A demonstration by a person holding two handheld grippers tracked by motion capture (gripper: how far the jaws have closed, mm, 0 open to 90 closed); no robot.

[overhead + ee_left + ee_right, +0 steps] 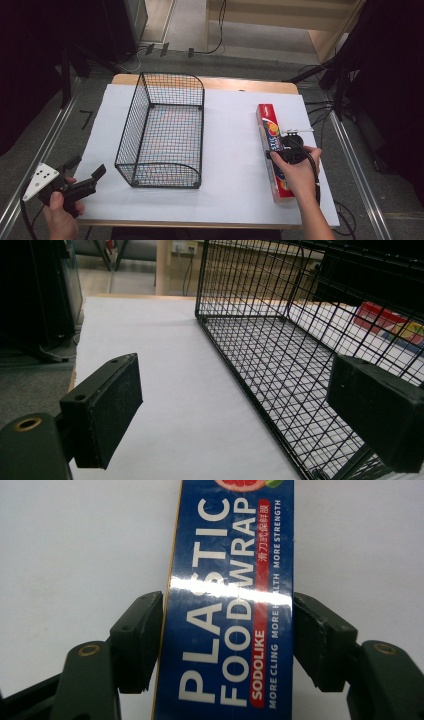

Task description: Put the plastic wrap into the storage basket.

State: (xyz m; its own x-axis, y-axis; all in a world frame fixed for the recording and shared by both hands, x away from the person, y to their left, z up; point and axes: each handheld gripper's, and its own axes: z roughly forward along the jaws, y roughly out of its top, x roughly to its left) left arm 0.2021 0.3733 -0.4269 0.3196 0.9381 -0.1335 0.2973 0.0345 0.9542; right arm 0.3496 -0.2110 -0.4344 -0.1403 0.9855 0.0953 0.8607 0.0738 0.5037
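- the table (pixel 235 130) has a white cover and takes the middle of the high view.
- a black wire basket (pixel 162 131) stands on it, left of centre in the high view, with nothing inside.
- a long box (pixel 273 147) lies flat on the cover at the right of the high view, well apart from the basket; it is blue and red, and its long side runs from the upper part of the frame to the lower part.
- in the right gripper view the box (pixel 227 605) fills the centre, and the words "plastic food wrap" are read on it.
- the right gripper (pixel 290 152) is over the middle of the box, held by the right hand (pixel 295 175).
- its two jaws are clenched on the long sides of the box, one pad (pixel 137 640) on each side, touching it.
- the left gripper (pixel 85 182) is at the lower left of the high view, at the table edge, held by the left hand (pixel 60 215).
- its jaws are released, wide apart, with nothing between them; the basket (pixel 280 340) is just beside it, at the right of the left gripper view.
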